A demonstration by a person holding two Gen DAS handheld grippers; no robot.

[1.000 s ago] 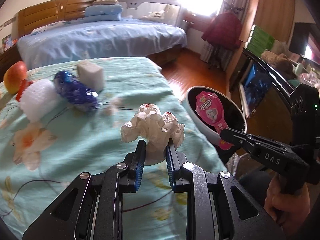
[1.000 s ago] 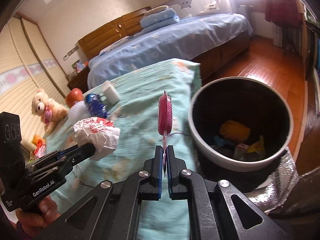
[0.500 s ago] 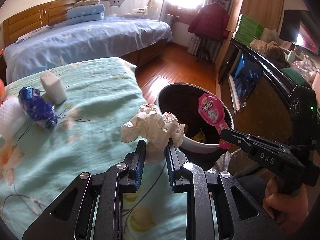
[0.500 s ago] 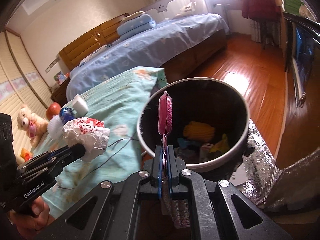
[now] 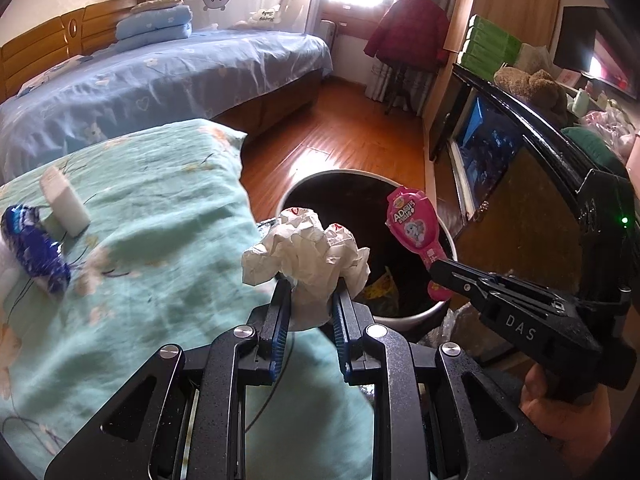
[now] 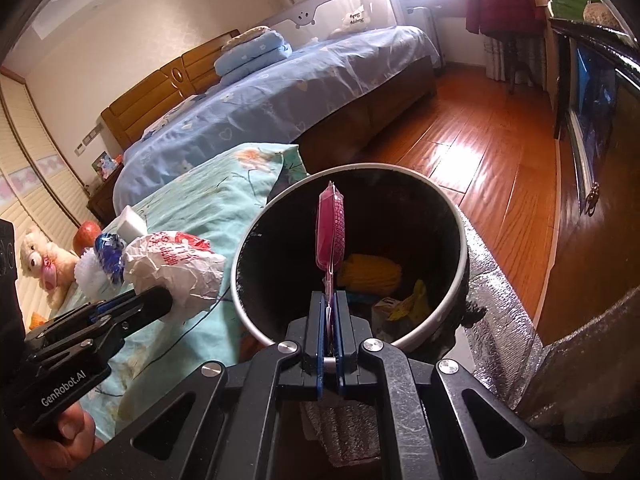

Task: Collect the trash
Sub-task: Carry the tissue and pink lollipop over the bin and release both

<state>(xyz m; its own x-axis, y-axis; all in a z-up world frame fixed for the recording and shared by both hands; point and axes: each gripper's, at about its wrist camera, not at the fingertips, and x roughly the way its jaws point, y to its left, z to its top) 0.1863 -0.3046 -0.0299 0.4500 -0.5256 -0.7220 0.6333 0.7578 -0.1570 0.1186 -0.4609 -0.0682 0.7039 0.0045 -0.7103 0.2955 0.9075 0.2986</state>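
Meanwhile the left gripper (image 5: 309, 292) pinched crumpled paper (image 5: 306, 258) and the right gripper (image 6: 330, 304) clamped a pink packet (image 6: 330, 232) above the bin (image 6: 460, 276).

Bin (image 6: 460, 240) mouth open; bed edge (image 5: 240, 184) seemingly close beside it.

Right gripper (image 5: 434, 276) body: white letters read "DAS".
Left gripper (image 6: 170, 300) body: white print read "GenRobot.AI".
Pink packet (image 5: 414, 226): large white letters read "AD", the smaller characters beside them were illegible.
Crumpled paper (image 6: 176, 264): red print showed, too creased to read.
Bed rail (image 5: 256, 14): small script, unreadable.
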